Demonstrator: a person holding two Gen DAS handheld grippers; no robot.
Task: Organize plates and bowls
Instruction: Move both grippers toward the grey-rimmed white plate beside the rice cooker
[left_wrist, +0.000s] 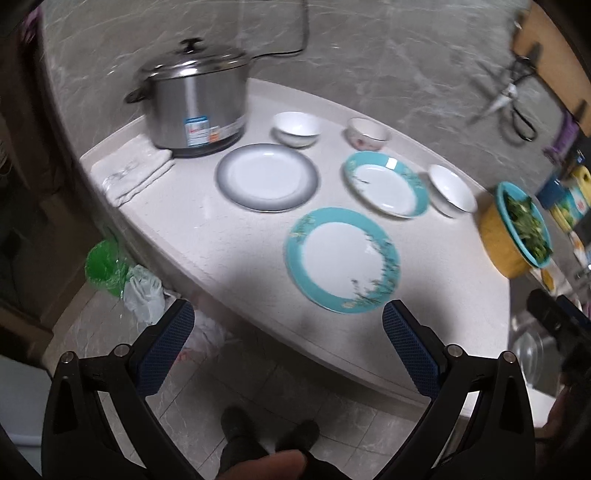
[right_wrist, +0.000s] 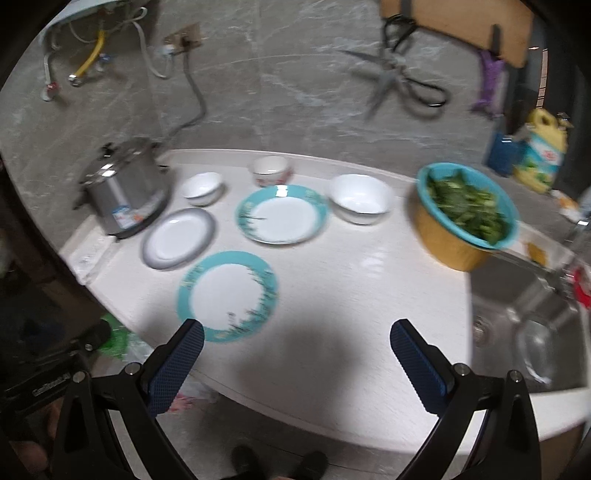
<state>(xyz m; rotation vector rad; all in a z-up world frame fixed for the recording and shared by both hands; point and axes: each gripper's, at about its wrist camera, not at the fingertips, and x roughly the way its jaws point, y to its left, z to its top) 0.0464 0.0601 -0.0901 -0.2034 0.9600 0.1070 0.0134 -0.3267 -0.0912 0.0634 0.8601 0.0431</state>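
Steel cooker (left_wrist: 194, 107), greens basin (right_wrist: 466, 212), sink (right_wrist: 524, 325).

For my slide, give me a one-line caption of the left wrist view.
Open left gripper hovers before a countertop holding three plates, three bowls and a steel pot.

Tongs (left_wrist: 288, 328) gaping, empty, near teal plate (left_wrist: 342, 260).

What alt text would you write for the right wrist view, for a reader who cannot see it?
An open right gripper hovers over a white counter holding two teal-rimmed plates, a grey-rimmed plate and three bowls. A steel cooker stands left, a basin of greens right.
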